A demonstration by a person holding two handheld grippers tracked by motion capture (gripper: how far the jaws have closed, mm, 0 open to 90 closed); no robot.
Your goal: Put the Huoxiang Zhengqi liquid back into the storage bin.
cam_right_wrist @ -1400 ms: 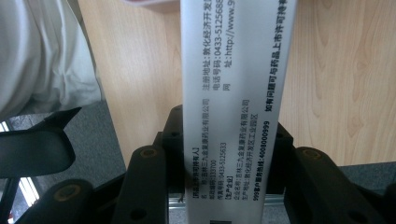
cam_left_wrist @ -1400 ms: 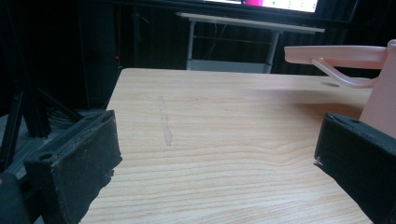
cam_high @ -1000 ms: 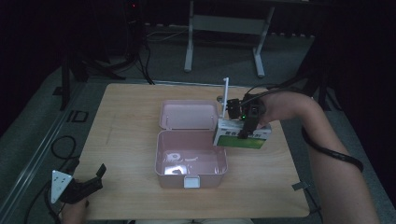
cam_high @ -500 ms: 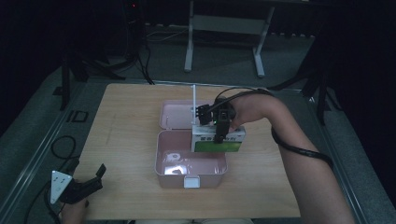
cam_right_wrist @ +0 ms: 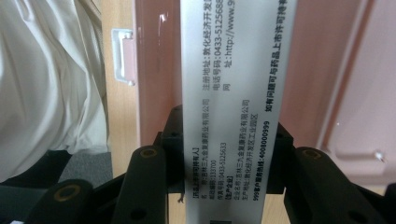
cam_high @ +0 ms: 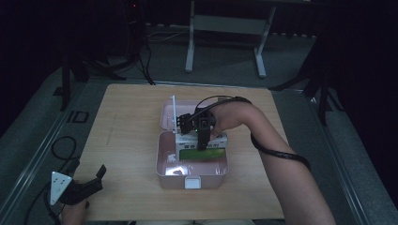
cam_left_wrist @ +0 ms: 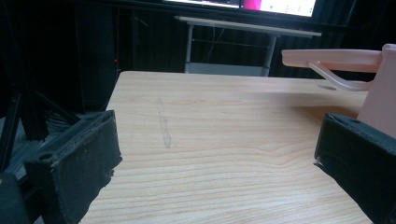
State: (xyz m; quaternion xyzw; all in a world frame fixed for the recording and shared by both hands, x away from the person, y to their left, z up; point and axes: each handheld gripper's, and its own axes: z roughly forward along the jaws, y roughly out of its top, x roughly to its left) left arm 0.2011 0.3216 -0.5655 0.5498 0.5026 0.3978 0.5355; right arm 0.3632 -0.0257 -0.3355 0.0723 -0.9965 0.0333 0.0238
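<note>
- Right gripper [cam_high: 202, 140] clamps the medicine box [cam_high: 201, 149] over the pink case [cam_high: 162, 168]; lower it level, clear of the walls.
- Left gripper [cam_high: 87, 185] rests released at the table's [cam_high: 131, 122] front left corner.

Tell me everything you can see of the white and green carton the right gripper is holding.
The white and green cardboard carton is a flat rectangular box with a green front panel and a white narrow side printed with black Chinese text and phone numbers. The right gripper is shut on it, jaws pressing its two broad faces. It is held on edge over the open pink plastic box, partly inside its tray. Whether it touches the bottom cannot be told.
</note>
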